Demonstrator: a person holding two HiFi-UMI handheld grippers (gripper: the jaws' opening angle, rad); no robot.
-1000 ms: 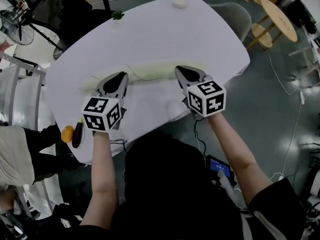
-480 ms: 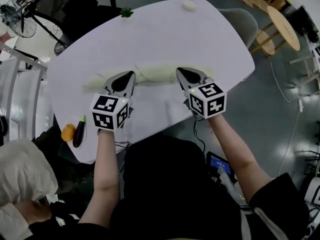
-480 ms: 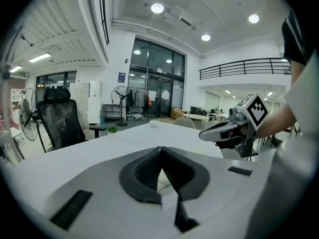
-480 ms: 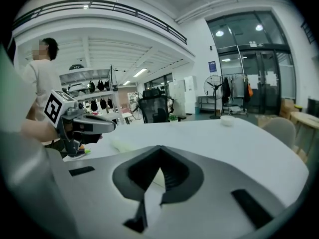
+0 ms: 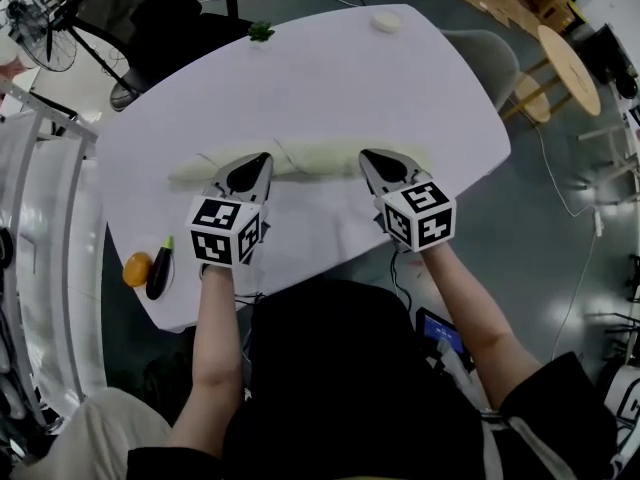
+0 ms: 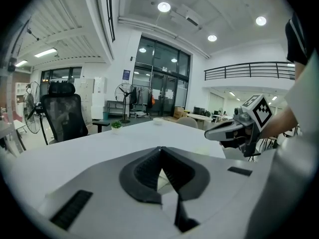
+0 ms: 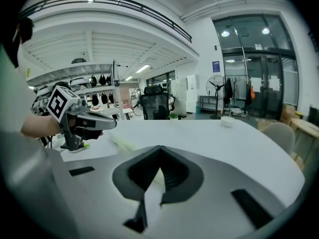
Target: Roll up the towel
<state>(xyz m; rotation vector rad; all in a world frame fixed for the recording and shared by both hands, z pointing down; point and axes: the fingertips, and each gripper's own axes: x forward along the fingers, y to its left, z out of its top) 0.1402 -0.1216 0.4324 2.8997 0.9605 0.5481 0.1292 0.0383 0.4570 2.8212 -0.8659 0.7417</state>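
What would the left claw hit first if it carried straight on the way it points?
The rolled towel. The left claw, shut, has its tips at the roll's near edge, seemingly touching it, though depth is unclear.

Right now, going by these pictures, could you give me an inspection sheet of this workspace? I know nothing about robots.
Surface: white table with rounded corners, mostly bare.
Job's things: pale yellow-green towel, lying as a long narrow strip across the middle.
Clutter: small green plant and white dish at the far edge; orange fruit and dark eggplant-like thing at the near left corner.
Grippers: left gripper and right gripper, both hand-held, both shut on the towel's near edge.
Cables: thin cable below the near table edge; floor cable to the right.
Surroundings: office chair, fan, grey chair, round wooden table.
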